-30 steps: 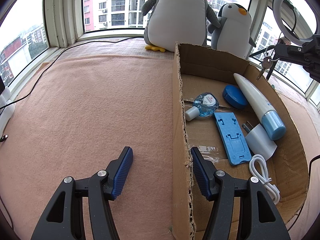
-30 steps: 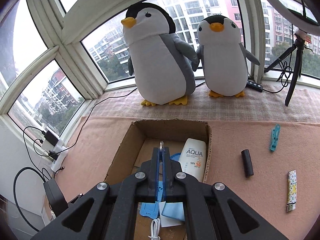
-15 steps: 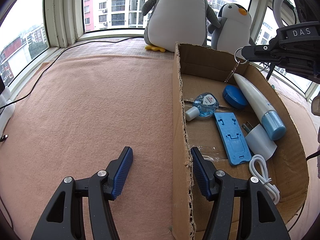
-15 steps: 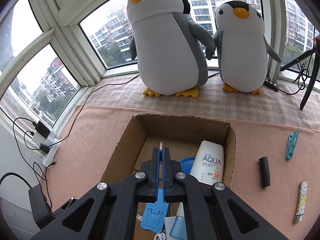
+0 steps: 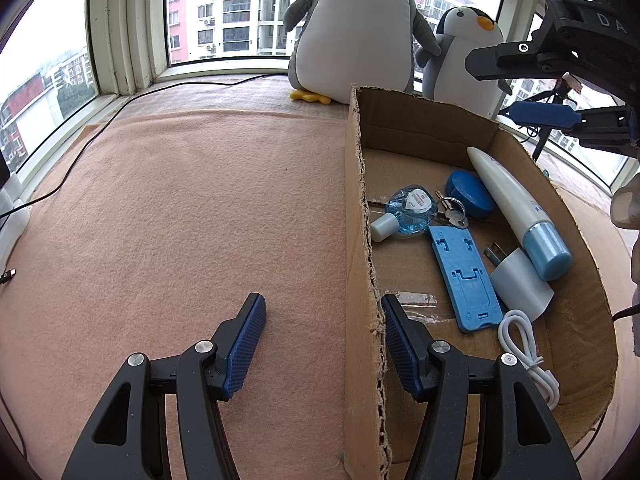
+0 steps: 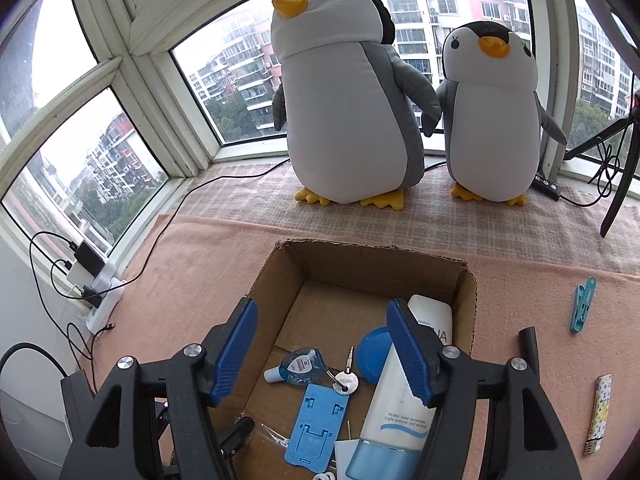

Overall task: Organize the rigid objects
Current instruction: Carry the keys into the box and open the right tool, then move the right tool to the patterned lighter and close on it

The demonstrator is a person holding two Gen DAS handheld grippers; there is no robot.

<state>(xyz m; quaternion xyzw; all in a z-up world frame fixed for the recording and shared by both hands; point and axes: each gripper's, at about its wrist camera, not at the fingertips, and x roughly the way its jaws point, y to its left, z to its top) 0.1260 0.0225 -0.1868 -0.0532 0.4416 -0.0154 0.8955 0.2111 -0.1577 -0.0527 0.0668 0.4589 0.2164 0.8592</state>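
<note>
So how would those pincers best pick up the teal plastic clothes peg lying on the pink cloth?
Probably from straight above, pinching the teal plastic clothes peg across its narrow middle. It lies flat on the pink cloth with clear space on both long sides, so the fingers can straddle it.

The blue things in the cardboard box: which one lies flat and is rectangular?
The blue phone stand, a flat slotted plate beside the white charger plug. The blue case is round; the hand sanitizer bottle is clear.
</note>
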